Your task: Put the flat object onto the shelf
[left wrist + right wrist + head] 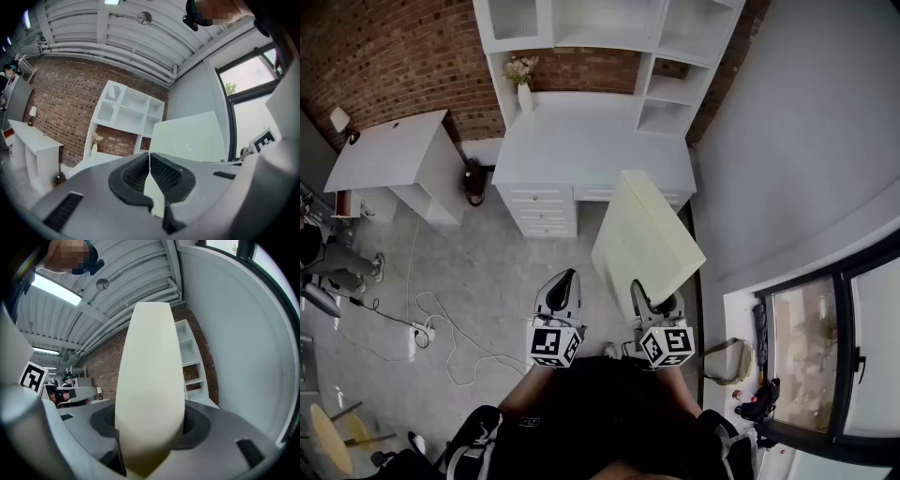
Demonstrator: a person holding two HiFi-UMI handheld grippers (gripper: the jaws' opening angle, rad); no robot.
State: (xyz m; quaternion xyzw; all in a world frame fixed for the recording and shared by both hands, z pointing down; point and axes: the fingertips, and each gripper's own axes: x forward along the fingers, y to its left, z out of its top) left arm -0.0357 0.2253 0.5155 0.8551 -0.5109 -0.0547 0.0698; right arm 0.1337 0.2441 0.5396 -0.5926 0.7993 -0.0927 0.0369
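My right gripper (645, 298) has its fingers clamped on the lower edge of the flat object (645, 234). It is a thick, pale cream, matte rectangular panel, foam-like by its look, held tilted above the floor just short of the white desk (581, 141). My left gripper (565, 281) hangs beside it, fingers pressed together on nothing. The white shelf (673, 90) rises at the desk's back. I judge the carry wants a slow approach, with the panel's leading edge fed squarely into an open bay.
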